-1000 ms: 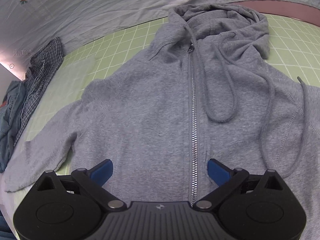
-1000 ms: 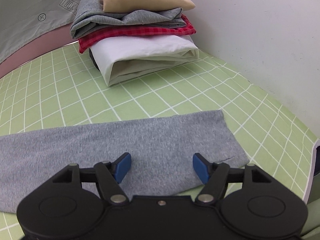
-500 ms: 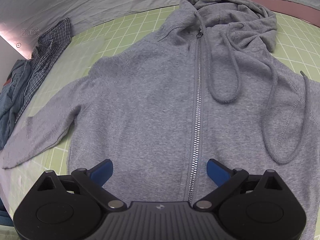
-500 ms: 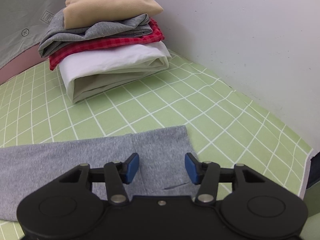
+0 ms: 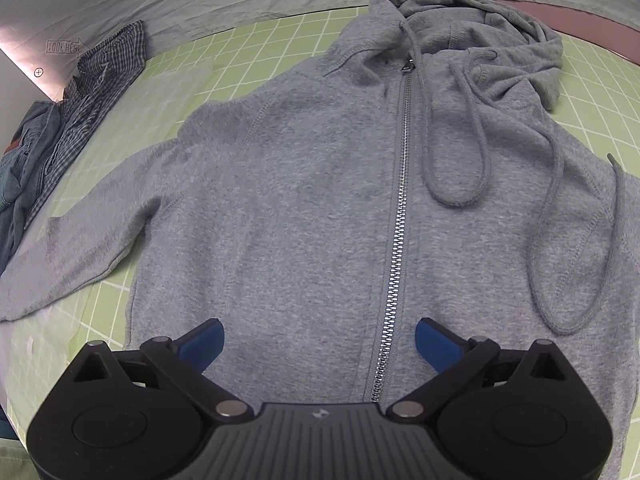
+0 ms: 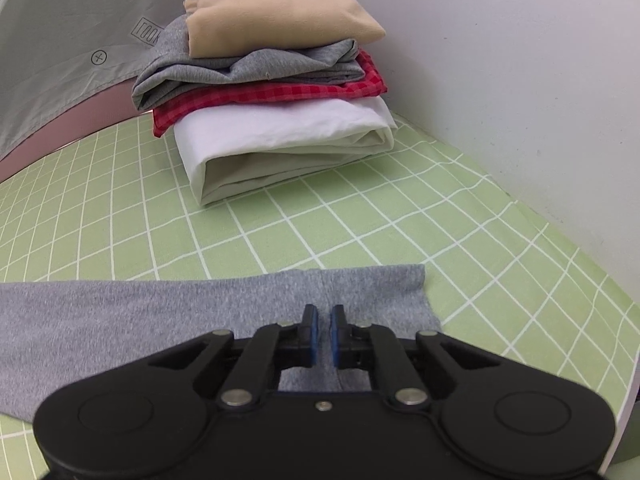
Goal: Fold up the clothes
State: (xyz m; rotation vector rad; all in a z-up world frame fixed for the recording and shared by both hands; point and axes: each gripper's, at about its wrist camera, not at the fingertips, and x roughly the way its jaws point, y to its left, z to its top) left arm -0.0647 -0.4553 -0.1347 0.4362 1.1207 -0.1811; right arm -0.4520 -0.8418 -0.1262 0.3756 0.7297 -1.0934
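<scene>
the right gripper (image 6: 321, 334) has its jaws nearly together over the grey sleeve (image 6: 200, 320) near its cuff; whether fabric is pinched between them cannot be told. the left gripper (image 5: 319, 342) is spread wide above the hoodie (image 5: 300, 200), zipper (image 5: 394, 248) running forward between its fingers. the hoodie lies flat, zipped, on the green grid mat (image 6: 320, 232). only the right view shows the folded stack (image 6: 276, 92) ahead.

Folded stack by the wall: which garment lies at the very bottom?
The white garment, under the red checked one, the grey one and the beige top one.
</scene>
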